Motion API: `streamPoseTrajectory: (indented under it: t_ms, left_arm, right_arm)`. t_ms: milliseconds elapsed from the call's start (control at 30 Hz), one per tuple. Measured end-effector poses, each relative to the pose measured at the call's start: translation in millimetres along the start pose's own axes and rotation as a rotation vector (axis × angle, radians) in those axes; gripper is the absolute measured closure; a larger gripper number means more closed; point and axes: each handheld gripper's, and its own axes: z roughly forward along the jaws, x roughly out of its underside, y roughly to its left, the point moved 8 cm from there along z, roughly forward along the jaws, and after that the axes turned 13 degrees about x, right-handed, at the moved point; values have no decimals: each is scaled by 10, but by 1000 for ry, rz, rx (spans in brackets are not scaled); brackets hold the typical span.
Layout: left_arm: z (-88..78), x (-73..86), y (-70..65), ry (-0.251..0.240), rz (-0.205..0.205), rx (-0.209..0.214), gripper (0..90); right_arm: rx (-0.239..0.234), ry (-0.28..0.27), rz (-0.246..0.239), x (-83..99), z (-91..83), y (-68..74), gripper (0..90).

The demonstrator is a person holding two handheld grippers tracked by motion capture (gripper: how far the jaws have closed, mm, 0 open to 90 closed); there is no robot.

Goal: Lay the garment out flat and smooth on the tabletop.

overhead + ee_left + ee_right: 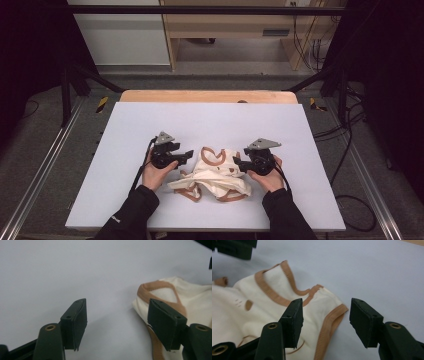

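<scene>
Cream garment [216,175] with tan trim lies crumpled near the front middle of the white table sheet [150,120], between both grippers. Left gripper [117,323]: jaws wide apart, empty; garment's trimmed edge sits by one jaw, the gap itself over bare sheet. Right gripper [325,321]: jaws wide apart, empty, straddling the garment's trimmed corner without clamping.

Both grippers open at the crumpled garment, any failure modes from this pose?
1. The cream garment lies bunched in folds, so a closing jaw may pinch several layers, not one edge.
2. The right gripper straddles the tan-trimmed corner; a shallow bite could slip off it.
3. The left gripper has mostly bare white table cover between its jaws, so it may close on nothing.
</scene>
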Motion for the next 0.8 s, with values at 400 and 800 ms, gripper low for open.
streamPoseTrajectory:
  t_ms: [400, 800]
  left_arm:
    - [360, 122, -261, 106, 73, 74, 430]
    - [434, 157, -455, 150, 153, 57, 811]
  right_arm:
    - [-28, 95, -12, 185, 340, 82, 495]
    - [-37, 78, -53, 170, 334, 149, 848]
